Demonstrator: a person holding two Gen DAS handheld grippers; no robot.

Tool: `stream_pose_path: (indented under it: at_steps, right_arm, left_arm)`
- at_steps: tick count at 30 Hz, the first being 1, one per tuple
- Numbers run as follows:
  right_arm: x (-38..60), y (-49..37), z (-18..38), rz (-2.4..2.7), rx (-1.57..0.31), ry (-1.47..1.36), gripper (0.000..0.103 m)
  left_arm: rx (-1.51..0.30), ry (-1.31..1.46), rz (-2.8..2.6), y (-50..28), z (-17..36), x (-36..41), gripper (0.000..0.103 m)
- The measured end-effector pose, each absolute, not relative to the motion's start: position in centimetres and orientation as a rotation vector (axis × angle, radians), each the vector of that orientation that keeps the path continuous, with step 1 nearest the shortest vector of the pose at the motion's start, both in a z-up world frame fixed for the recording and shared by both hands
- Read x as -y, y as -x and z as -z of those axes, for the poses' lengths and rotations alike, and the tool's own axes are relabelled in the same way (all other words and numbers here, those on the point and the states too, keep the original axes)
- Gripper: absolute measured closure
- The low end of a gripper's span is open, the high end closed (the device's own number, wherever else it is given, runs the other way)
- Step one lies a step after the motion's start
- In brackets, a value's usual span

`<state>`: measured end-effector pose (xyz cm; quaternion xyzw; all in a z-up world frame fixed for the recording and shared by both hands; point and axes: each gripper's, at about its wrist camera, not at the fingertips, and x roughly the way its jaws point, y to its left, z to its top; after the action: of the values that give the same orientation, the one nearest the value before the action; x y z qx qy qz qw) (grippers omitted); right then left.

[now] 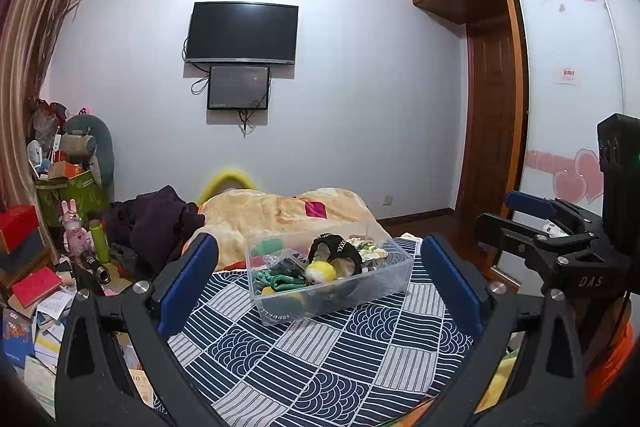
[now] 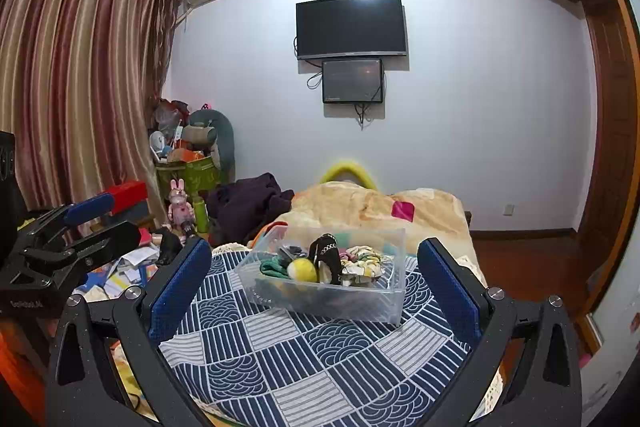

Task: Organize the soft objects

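A clear plastic bin (image 1: 394,277) stands on the blue patterned cloth (image 1: 320,355) of the bed. It holds soft items: a yellow ball (image 1: 321,271), a black knitted piece (image 1: 336,249), green cord (image 1: 280,279) and patterned fabric (image 1: 370,250). My left gripper (image 1: 320,287) is open and empty, held back from the bin. The right gripper shows at the right edge of the left wrist view (image 1: 536,223). In the right wrist view my right gripper (image 2: 316,287) is open and empty, short of the bin (image 2: 360,307); the ball (image 2: 302,269) shows inside.
A beige blanket (image 1: 280,211) and dark clothes (image 1: 156,223) lie behind the bin. Books and papers (image 1: 36,311) clutter the floor on the left beside a green bag of items (image 1: 76,195). A wardrobe (image 1: 568,107) stands on the right. A TV (image 1: 242,33) hangs on the far wall.
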<state>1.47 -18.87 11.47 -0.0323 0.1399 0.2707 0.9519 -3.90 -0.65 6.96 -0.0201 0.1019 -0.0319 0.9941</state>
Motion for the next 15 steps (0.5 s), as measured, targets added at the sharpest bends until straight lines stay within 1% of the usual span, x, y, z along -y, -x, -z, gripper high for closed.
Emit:
stream_pose_path:
  at_steps: [15]
  right_arm:
    - [18.94,-1.52,-11.41,-0.552,-0.286,0.063,0.000]
  left_arm:
    - [-0.216,0.052,0.075,3.60,-6.95,0.51,0.000]
